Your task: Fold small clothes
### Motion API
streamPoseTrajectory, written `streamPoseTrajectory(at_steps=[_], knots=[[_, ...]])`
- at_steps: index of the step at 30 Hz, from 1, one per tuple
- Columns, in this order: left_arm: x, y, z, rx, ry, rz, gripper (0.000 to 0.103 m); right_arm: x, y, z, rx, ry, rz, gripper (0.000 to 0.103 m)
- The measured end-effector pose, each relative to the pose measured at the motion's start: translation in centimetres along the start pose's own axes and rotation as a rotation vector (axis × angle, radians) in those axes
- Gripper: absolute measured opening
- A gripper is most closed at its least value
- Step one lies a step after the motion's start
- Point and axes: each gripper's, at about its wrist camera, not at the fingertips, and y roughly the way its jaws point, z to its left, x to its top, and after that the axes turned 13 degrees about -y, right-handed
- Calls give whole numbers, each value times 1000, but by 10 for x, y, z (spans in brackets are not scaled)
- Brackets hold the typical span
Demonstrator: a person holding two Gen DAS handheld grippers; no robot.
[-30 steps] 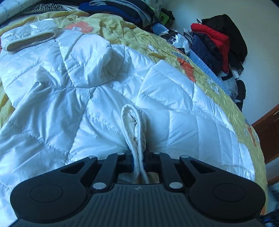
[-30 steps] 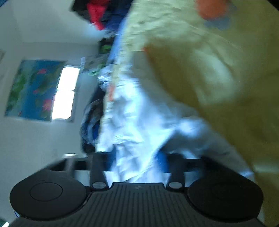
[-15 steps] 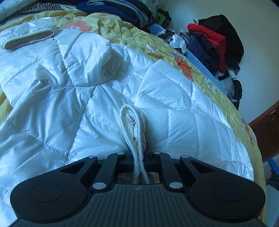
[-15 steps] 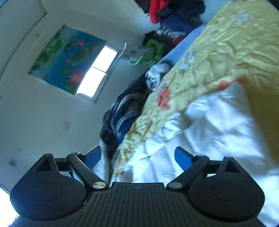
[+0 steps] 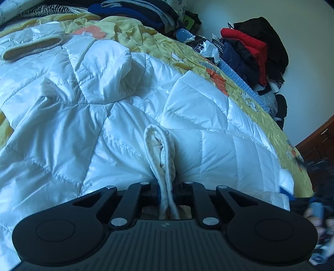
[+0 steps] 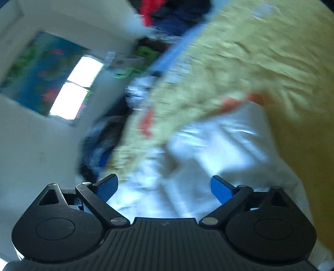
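A white quilted puffer jacket [image 5: 87,116] lies spread over a yellow patterned bedspread [image 5: 150,39]. My left gripper [image 5: 166,187] is shut on the jacket's cream ribbed edge [image 5: 158,146], which loops up between the jaws. One cuffed sleeve [image 5: 31,44] lies at the far left. My right gripper [image 6: 165,187] is open with its blue pads [image 6: 107,186] wide apart and nothing between them. It hovers over the jacket's white fabric [image 6: 208,146]. The right wrist view is blurred by motion. The right gripper's blurred blue tip also shows in the left wrist view [image 5: 287,190] by the jacket's right corner.
Piles of dark, red and blue clothes [image 5: 250,48] sit past the bed's far edge against the wall. Folded dark garments [image 5: 133,10] lie at the head of the bed. A wooden cabinet [image 5: 319,143] stands at right. A window [image 6: 77,83] and painting are on the wall.
The right gripper has opened and let go of the jacket, then swung down toward its right corner. The left gripper keeps its hold and has barely moved.
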Motion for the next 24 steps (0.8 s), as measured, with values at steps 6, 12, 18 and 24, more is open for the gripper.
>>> streamPoseTrajectory(at_steps=[6, 12, 18, 24], knots=[[-4, -1, 2, -13, 18, -21, 11, -16, -1, -28, 15, -3, -56, 43], [-16, -28, -14, 44, 80, -147, 12, -19, -11, -44, 11, 84, -26, 14], [-29, -98, -19, 52, 64, -483, 72, -34, -59, 6, 86, -122, -83, 82], [-34, -78, -40, 7, 119, -395, 83, -44, -44, 41, 117, -245, -15, 86]])
